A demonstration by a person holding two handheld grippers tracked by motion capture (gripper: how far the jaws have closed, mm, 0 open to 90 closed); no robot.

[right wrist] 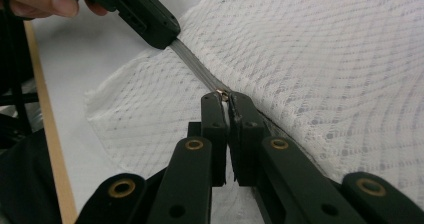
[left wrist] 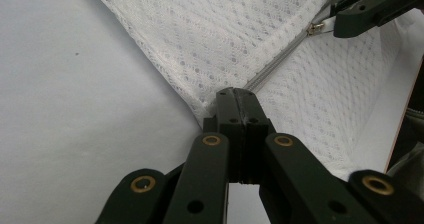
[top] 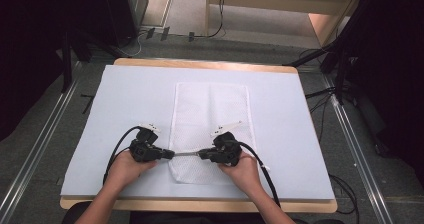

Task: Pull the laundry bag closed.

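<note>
High view: left gripper (top: 170,154) pinches the mesh bag's (top: 210,111) edge at the zipper (top: 186,154) end; right gripper (top: 202,154) clamps the zipper pull (right wrist: 223,95). Keep the zipper taut between them and draw the pull straight.

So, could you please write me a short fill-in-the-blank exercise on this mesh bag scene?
1. The white mesh bag lies on a pale ___ sheet.
2. The left gripper is shut on the bag's ___.
3. The right gripper pinches the zipper ___.
4. A grey zipper runs ___ the two grippers.

Missing words: blue; corner; pull; between
</note>
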